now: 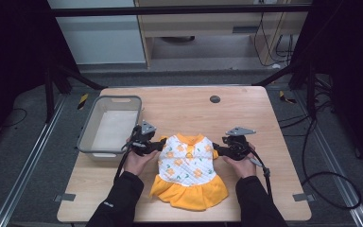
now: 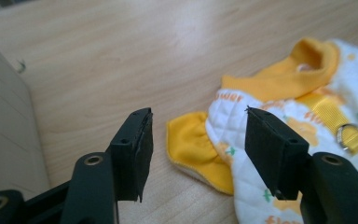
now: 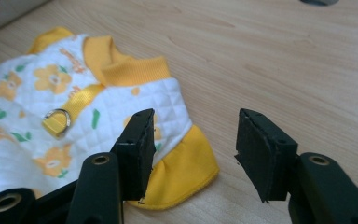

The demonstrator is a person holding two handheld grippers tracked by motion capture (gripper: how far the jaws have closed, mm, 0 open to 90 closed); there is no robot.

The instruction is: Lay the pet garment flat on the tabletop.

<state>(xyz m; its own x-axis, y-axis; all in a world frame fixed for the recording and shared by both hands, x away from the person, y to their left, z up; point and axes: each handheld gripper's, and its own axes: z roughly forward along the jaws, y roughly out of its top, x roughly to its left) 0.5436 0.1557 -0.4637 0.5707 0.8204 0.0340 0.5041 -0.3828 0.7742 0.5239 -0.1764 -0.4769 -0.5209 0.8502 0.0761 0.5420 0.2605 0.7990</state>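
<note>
Our left tool (image 2: 195,135) has its jaws standing apart with nothing pinched: in the left gripper view the yellow left sleeve (image 2: 193,142) of the little dress (image 1: 187,170) lies on the wood in the gap between the pads, touched by neither as far as we can tell. Our right tool (image 3: 193,144) is likewise open and holds nothing, its near jaw hanging over the right sleeve (image 3: 182,172) while the far jaw stands over bare wood. In the high view we see the dress lying flat on the counter (image 1: 246,109), collar away from us, white quilted body with orange flowers, orange skirt toward us, between our two hands. A grey bin (image 1: 89,137) sits just beside our left hand (image 1: 136,161), at the counter's left.
</note>
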